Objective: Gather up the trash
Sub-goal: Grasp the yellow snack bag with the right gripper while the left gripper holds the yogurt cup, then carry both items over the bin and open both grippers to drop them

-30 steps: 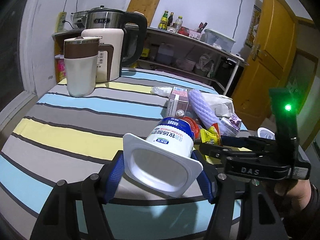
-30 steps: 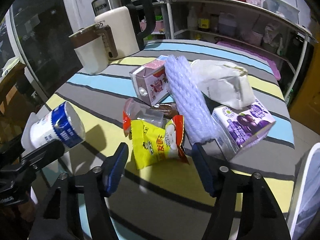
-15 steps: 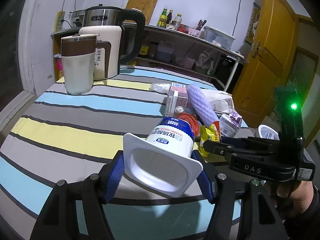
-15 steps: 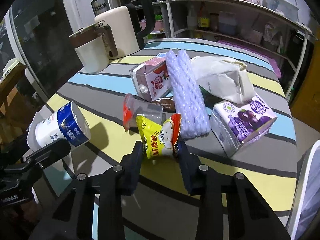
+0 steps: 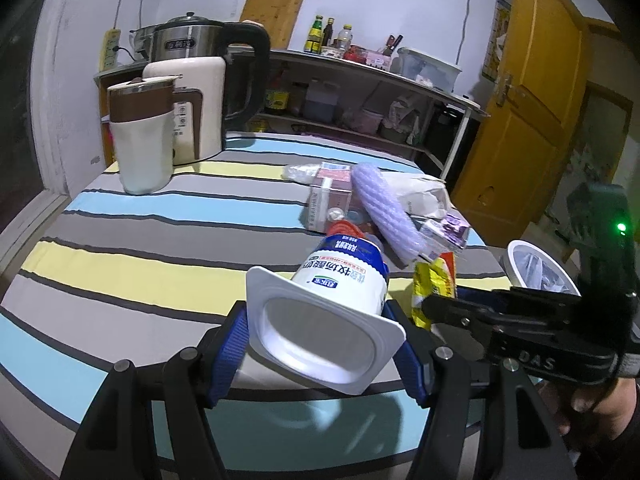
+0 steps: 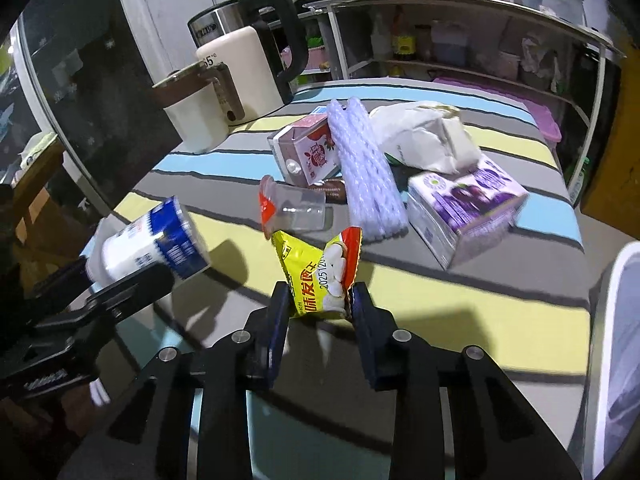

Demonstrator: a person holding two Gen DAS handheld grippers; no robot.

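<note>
Right wrist view: striped table [image 6: 500, 280] filling most of frame, cream kettle [image 6: 244, 72] and brown-topped cream jug [image 6: 196, 120] upright at far left end, touching or nearly so. White bin [image 6: 616, 320] at right edge, beside table. Trash pile mid-table: white paper bag [image 6: 424, 136] at back, purple carton [image 6: 468, 208] on its side in front of it, lavender foam tube [image 6: 366, 172] lying against pink carton [image 6: 308, 152], clear cup with red rim [image 6: 296, 210] tipped over just in front. Right gripper [image 6: 320, 308] clamped on yellow snack packet [image 6: 320, 272], jaws just been closing, packet pinched between blue pads, lifted off cloth, just in front of clear cup.

Left wrist view: left gripper [image 5: 324, 344] grasping white-and-blue yogurt cup [image 5: 340, 296], jaws wide around its body, square mouth toward camera, held above near table edge. Same cup visible at left of right wrist view, tilted, clear of table. Hand [image 5: 600, 404] on right gripper's handle at lower right, green light lit above.
</note>
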